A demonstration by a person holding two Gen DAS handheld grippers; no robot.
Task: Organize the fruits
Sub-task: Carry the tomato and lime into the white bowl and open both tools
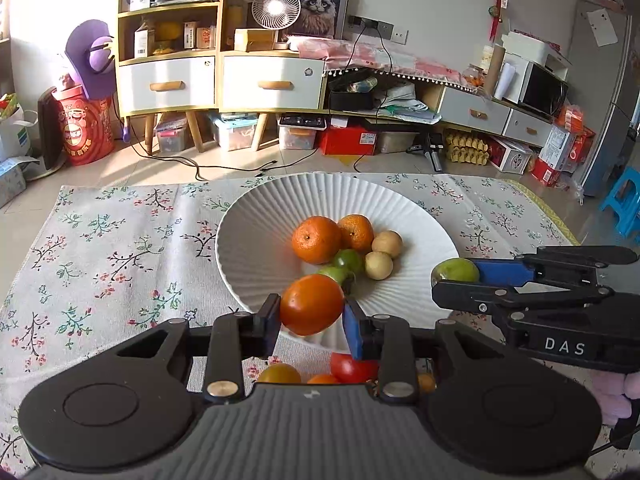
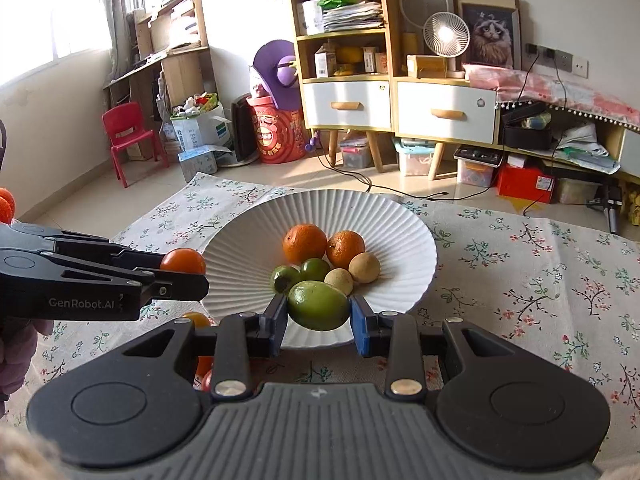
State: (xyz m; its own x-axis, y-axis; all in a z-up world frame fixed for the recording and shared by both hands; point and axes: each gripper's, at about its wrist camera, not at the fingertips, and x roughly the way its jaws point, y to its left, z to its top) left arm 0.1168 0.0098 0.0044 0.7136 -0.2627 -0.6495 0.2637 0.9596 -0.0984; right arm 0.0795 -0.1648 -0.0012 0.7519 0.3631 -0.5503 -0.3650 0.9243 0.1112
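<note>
While both grippers hold fruit — tomatoes [image 1: 352, 366] lie beneath.

From my remote seat I count, on one white plate [image 2: 400, 240]: two oranges [image 2: 305, 243], two green fruits [image 2: 286, 278], two tan fruits [image 2: 363, 267] — plus one orange [image 1: 312, 305] and one green fruit [image 2: 318, 306] held aloft.

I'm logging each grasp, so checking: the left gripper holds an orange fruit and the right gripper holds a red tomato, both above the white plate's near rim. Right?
Not quite. The right gripper holds a green fruit, not a red tomato, as the right wrist view shows. The left gripper does hold an orange fruit, both above the white plate's near rim.
</note>
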